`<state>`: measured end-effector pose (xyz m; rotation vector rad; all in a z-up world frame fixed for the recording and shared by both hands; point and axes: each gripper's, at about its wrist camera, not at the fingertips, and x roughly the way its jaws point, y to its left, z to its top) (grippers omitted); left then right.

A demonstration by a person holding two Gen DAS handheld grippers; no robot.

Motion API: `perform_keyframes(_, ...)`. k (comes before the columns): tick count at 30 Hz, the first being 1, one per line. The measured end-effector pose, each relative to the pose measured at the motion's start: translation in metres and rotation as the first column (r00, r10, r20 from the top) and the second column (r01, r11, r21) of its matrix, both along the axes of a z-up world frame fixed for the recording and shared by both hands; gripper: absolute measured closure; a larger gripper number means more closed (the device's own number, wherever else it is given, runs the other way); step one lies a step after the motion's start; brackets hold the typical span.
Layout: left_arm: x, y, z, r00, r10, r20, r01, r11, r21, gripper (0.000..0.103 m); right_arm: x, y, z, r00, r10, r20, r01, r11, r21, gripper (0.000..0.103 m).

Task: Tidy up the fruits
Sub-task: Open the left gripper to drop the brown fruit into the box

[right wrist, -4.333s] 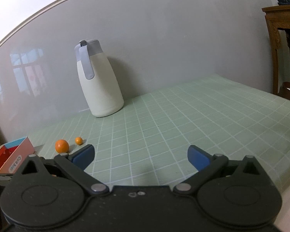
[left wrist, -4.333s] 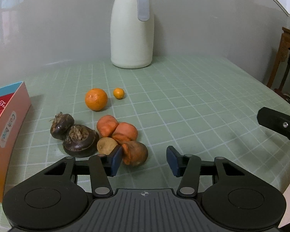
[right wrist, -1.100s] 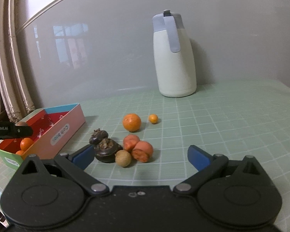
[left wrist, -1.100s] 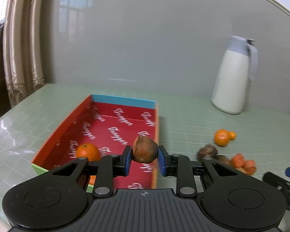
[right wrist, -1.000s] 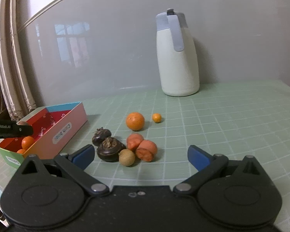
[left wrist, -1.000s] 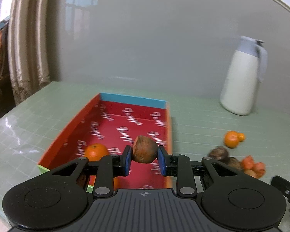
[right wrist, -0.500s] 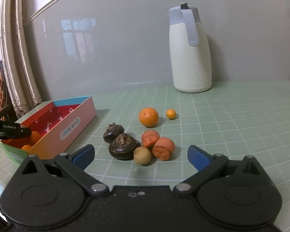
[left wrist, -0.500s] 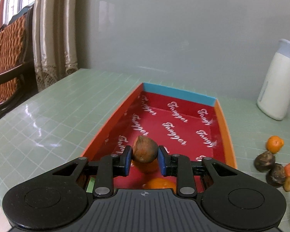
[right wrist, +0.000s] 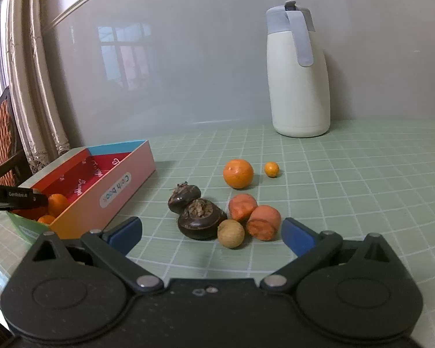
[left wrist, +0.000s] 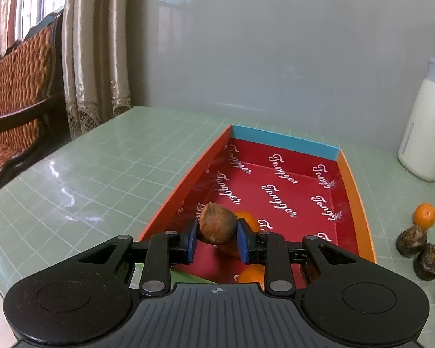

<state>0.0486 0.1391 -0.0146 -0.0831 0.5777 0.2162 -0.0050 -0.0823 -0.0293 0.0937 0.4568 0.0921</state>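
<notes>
My left gripper is shut on a brown oval fruit and holds it above the near end of the red-lined box. Oranges lie in the box below it. My right gripper is open and empty, low over the table in front of the loose fruit: two dark water chestnuts, a tan longan, two orange-red pieces, an orange and a kumquat. The box stands left of them, with the left gripper over it.
A white thermos jug stands at the back by the grey wall. The green gridded table drops off at its left edge toward a wooden chair and curtains.
My left gripper has carried the brown fruit left and forward until it hangs over the box's near end. My right gripper has moved closer to the loose fruit and stayed open.
</notes>
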Motion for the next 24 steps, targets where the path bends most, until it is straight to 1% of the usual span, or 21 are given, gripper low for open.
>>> perform_keyframes(4,0.004,-0.002,0.000,1.000,-0.003,-0.013,0.003,1.000,0.012,0.074,0.000,0.000,0.000,1.000,-0.001,0.001,0.001,1.000,-0.001,0.000)
perform_keyframes(7,0.005,-0.002,0.000,1.000,0.000,-0.014,0.000,1.000,0.007,0.074,-0.001,-0.002,0.001,1.000,-0.006,0.002,0.006,1.000,-0.005,0.000)
perform_keyframes(9,0.005,-0.002,0.000,1.000,0.005,-0.016,-0.005,1.000,0.005,0.071,-0.002,-0.003,0.001,1.000,-0.009,0.002,0.009,1.000,-0.002,0.000)
perform_keyframes(10,0.005,-0.002,0.001,1.000,0.002,-0.016,-0.002,1.000,0.005,0.064,-0.002,-0.004,0.001,1.000,-0.010,0.003,0.010,1.000,-0.002,0.000)
perform_keyframes(11,0.005,-0.003,0.001,1.000,-0.002,-0.016,0.002,1.000,0.009,0.050,-0.002,-0.004,0.001,1.000,-0.011,0.004,0.011,1.000,-0.003,0.000)
perform_keyframes(12,0.004,-0.005,0.002,1.000,-0.005,-0.010,0.005,1.000,0.013,0.039,-0.003,-0.004,0.001,1.000,-0.012,0.005,0.012,1.000,-0.003,0.000)
perform_keyframes(13,0.002,-0.006,0.003,1.000,0.010,-0.007,-0.010,1.000,0.022,0.020,-0.003,-0.005,0.002,1.000,-0.012,0.005,0.012,1.000,-0.002,0.000)
perform_keyframes(14,0.000,-0.007,0.004,1.000,0.002,0.008,-0.002,1.000,0.013,0.019,-0.004,-0.005,0.002,1.000,-0.012,0.006,0.012,1.000,-0.002,0.000)
perform_keyframes(17,-0.004,-0.014,0.006,0.999,0.008,0.034,-0.010,0.999,0.048,0.019,-0.004,-0.007,0.002,1.000,-0.016,0.008,0.016,1.000,-0.001,0.000)
perform_keyframes(18,-0.005,-0.016,0.007,0.999,0.000,0.033,-0.002,0.999,0.048,0.019,-0.004,-0.007,0.003,1.000,-0.017,0.009,0.017,1.000,0.000,0.000)
perform_keyframes(21,-0.006,-0.016,0.010,0.999,-0.002,0.032,0.001,1.000,0.026,0.019,-0.004,-0.008,0.003,1.000,-0.022,0.010,0.022,1.000,0.001,0.000)
perform_keyframes(24,-0.009,-0.020,0.014,0.999,-0.017,0.035,0.016,1.000,0.021,0.019,-0.005,-0.009,0.003,1.000,-0.026,0.013,0.026,1.000,0.001,0.000)
